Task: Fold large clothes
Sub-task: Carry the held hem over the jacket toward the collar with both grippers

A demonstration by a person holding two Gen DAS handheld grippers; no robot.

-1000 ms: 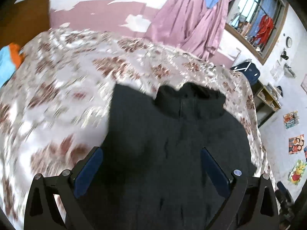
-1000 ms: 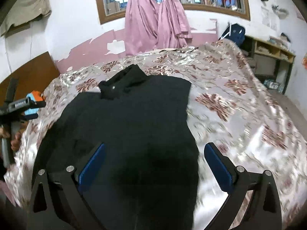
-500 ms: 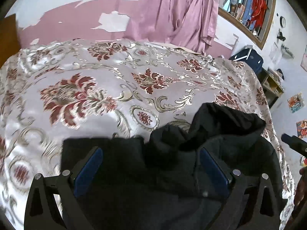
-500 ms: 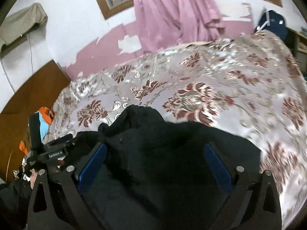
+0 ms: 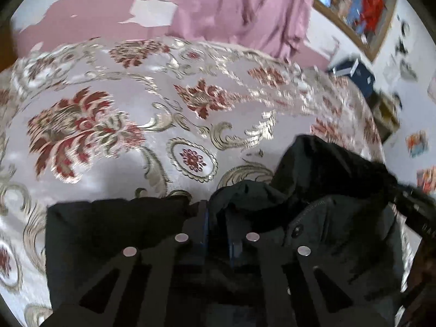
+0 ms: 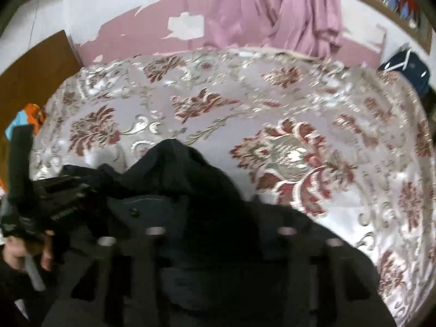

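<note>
A black hooded jacket [image 5: 340, 179] lies on a floral bedspread [image 5: 109, 136], its hood bunched toward the far side. My left gripper [image 5: 218, 212] is shut on the jacket's top edge beside the hood, with black cloth pinched between the blue pads. In the right wrist view the jacket [image 6: 177, 169] fills the near half. My right gripper [image 6: 218, 212] sits over the other shoulder and its jaws are closing with jacket cloth between them; the pads are lost in dark blur. A hand [image 6: 16, 253] holds the left gripper's body [image 6: 54, 204] at the left edge.
The bedspread [image 6: 299, 150] stretches far beyond the jacket. A pink curtain [image 6: 272, 13] hangs on the back wall. A wooden headboard [image 6: 32, 62] and an orange and blue cloth [image 6: 27, 114] are at the left. A dark blue bag [image 6: 408, 65] sits at the right.
Both grippers have travelled up the jacket from its body to the hood end. The left jaws went from wide open to shut on the cloth; the right jaws have narrowed.
</note>
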